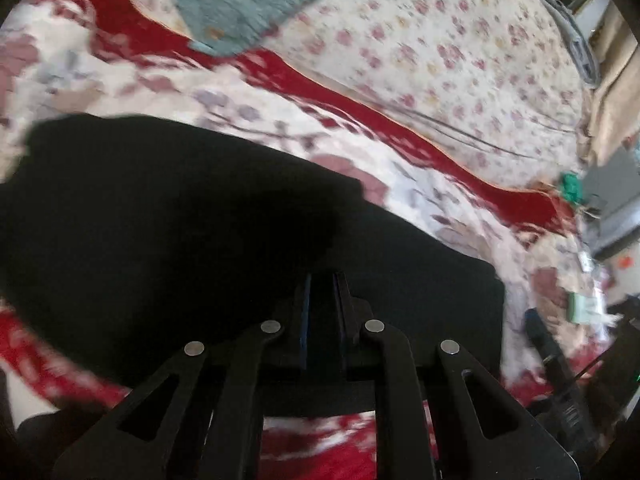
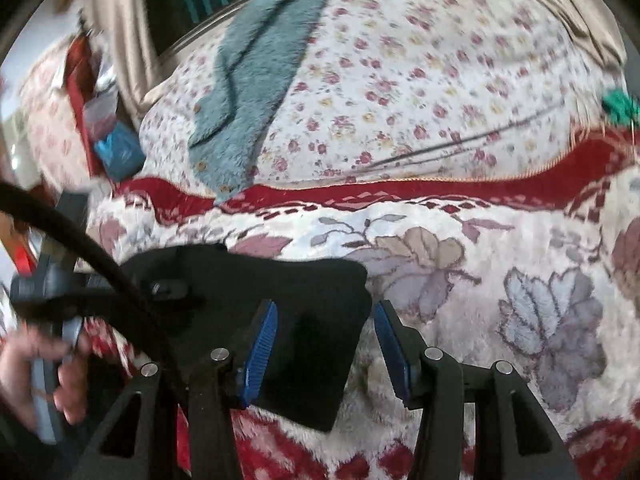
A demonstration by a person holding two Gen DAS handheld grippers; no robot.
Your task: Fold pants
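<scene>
While our two grippers work, one pair of black pants (image 1: 200, 220) lies folded (blurred): left gripper (image 1: 322, 280) clamps it, right gripper (image 2: 326, 312) gapes.

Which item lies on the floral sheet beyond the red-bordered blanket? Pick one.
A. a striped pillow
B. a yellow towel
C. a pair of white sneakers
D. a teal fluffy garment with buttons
D: the teal fluffy garment, with small buttons along its edge, lies on the floral sheet past the red border of the blanket, while the black pants lie nearer on the blanket.
</scene>
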